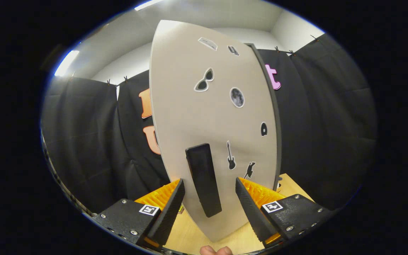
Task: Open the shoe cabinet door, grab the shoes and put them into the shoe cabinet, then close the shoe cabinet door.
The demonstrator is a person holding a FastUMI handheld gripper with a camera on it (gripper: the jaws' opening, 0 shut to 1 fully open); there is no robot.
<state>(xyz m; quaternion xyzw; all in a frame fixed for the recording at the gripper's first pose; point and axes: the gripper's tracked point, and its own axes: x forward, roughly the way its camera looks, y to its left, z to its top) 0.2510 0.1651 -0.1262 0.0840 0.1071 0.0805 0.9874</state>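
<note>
With tool [209, 187] open, door handle [203, 179] between.

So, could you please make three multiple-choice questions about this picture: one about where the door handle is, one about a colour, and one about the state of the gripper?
1. Where is the black handle on the cabinet door?
A. between the two fingers
B. far beyond the door's top edge
C. lying on the wooden surface

2. What colour is the door's face?
A. bright red
B. pale beige
C. dark green

3. In what state is the gripper?
A. shut on the handle
B. shut on a shoe
C. open, fingers apart

Answers:
1. A, since the handle stands in the gap between the fingers, low on the door.
2. B, as the panel is pale beige, with small stickers such as sunglasses and a guitar.
3. C, because a clear gap shows on each side of the handle, and neither finger presses on it.
</note>
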